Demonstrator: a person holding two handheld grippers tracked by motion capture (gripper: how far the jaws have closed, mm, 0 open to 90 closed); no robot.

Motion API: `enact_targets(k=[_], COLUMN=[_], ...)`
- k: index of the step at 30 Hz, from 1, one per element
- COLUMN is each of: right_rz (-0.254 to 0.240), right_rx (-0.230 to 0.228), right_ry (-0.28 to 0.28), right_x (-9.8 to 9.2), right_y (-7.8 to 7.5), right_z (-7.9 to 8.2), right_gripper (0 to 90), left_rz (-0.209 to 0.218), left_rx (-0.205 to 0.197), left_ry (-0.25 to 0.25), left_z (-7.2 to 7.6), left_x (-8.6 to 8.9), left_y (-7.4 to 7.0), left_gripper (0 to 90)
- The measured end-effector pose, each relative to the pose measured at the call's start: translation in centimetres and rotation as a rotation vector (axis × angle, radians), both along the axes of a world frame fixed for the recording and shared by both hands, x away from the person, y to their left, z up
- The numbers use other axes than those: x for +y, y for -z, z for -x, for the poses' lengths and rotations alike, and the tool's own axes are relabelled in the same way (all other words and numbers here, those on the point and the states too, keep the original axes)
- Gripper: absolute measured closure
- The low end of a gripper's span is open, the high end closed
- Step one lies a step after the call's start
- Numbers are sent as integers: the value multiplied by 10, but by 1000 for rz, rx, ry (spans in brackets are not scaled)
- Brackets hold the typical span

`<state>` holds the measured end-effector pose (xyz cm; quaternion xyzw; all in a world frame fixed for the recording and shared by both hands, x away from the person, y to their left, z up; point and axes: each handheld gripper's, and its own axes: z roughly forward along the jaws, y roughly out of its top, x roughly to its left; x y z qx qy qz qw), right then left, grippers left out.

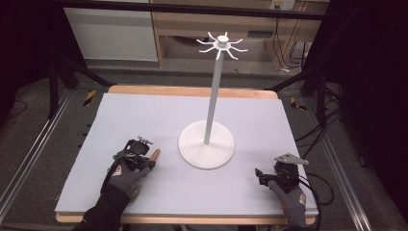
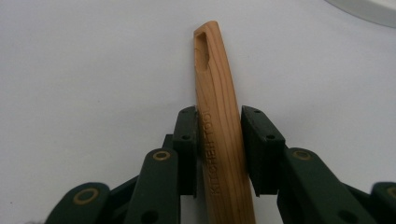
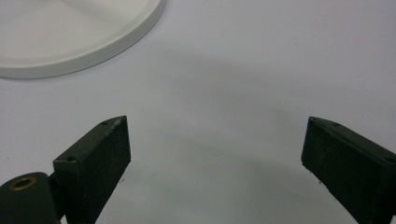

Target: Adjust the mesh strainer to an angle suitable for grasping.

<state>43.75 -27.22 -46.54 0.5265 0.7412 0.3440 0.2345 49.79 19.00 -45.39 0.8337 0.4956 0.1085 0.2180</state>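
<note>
- High view showed one white stand (image 1: 207,144), two grippers.
- Left gripper (image 2: 218,140) clamped one wooden handle (image 2: 217,93) on the table (image 1: 144,115) — its far end was cut off.
- Right gripper (image 3: 215,149) stood open, empty.

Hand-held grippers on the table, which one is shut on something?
The left hand-held gripper: its pads clamp the wooden handle. The right hand-held gripper stands wide open over bare table.

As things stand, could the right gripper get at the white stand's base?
Probably yes: the right gripper is open and holds nothing, and bare mat lies between it and the stand's base.
</note>
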Motion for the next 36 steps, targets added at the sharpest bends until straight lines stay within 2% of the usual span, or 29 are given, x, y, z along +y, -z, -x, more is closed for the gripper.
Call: enact_targets(k=[10,12,14,17,18,21,22,23,24,25,26,29,36], right_rz=[6,5,2,2,2,2,4,4,4,4,4,5,-1], right_rx=[0,-1,1,1,0,1,1,1,1,2,2,2,1], right_ry=[-4,-4,-1,0,1,1,1,1,1,3,3,1,6], right_x=[-1,-1,-1,-1,-1,-1,-1,-1,-1,-1,-1,-1,-1], right_y=[0,0,0,0,0,0,0,0,0,0,0,0,-1], right_z=[0,0,0,0,0,0,0,0,0,0,0,0,0], right_gripper=[84,84,84,84,84,84,84,84,84,83,83,84,83], left_rz=[11,23,29,49,62,77,87,95,95,107,107,129,188], left_rx=[-14,-39,-42,-72,-98,-121,-147,-157,-157,-183,-183,-220,-350], left_ry=[6,8,8,12,14,19,24,25,25,27,27,25,4], left_z=[1,4,5,8,11,14,17,19,19,22,22,27,37], left_x=[4,6,7,10,11,12,13,13,13,14,14,15,19], left_y=[-3,-9,-12,-21,-27,-34,-41,-44,-44,-50,-50,-58,-73], left_gripper=[706,706,706,706,706,706,706,707,707,707,707,706,706])
